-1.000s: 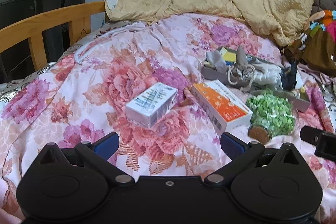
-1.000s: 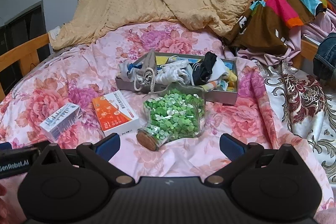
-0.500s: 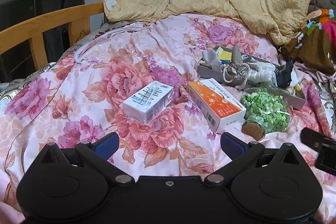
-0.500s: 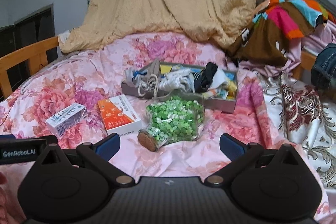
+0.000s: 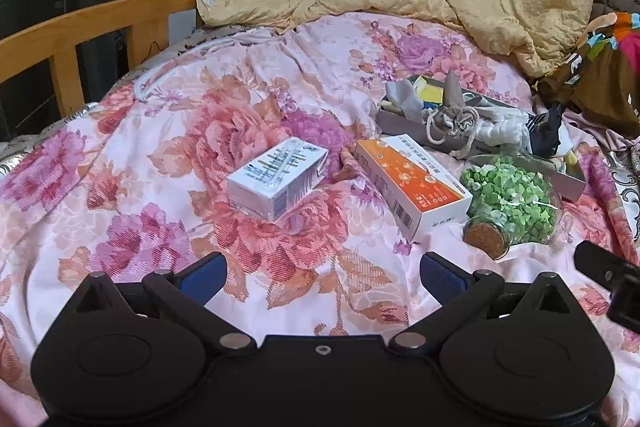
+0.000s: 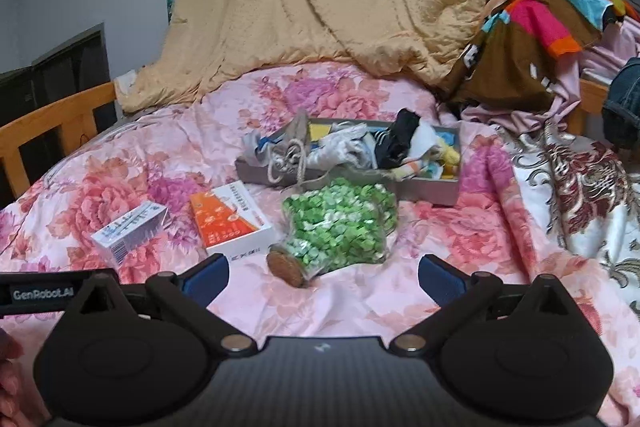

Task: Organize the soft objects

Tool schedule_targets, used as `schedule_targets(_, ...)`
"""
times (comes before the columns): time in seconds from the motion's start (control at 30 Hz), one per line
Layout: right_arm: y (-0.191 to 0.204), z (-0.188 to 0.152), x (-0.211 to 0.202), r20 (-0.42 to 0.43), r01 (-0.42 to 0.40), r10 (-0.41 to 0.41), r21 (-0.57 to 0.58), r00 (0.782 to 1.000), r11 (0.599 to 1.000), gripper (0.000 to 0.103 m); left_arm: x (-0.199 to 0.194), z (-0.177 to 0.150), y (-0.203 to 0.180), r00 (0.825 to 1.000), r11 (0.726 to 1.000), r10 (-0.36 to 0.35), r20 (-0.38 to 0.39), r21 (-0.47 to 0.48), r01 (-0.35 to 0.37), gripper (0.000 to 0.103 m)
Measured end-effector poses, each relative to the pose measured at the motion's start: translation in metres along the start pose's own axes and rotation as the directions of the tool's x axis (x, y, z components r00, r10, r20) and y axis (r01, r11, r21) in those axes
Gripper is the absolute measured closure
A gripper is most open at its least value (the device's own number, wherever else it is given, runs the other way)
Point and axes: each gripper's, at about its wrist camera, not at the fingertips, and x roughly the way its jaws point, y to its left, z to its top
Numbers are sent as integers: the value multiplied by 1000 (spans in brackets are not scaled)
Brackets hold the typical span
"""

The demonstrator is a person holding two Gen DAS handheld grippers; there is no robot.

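Hovering: left gripper (image 5: 322, 273) and right gripper (image 6: 323, 273), both spread wide, empty, low over pink floral bedspread (image 5: 160, 147). Soft cloth items, socks and grey drawstring pouch (image 6: 294, 151) lie heaped in shallow grey cardboard tray (image 6: 430, 189). Outside tray: white carton (image 5: 278, 177), orange-white carton (image 5: 412, 183), corked glass jar of green paper stars (image 6: 340, 223). Stage undetermined: fits sorting pending or complete. Any grasp requires pinching fabric fold, not rigid items.

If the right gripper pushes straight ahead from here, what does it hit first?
Most likely the corked jar of green bits, lying on the floral bedspread ahead of the open right gripper; the grey tray sits behind it. Depth is uncertain.
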Motion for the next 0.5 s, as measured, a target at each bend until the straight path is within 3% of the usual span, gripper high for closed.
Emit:
schedule_targets(0.3,1,-3,15,-47,16,-16,13,999,1000,0,16,-2,0,999,1000,-6,-46,-25,5,1)
schedule_targets(0.5,4,-4,16,-46,5,-6,-3,999,1000,0,14,-1,0,999,999,-4,-35,-36,3,1)
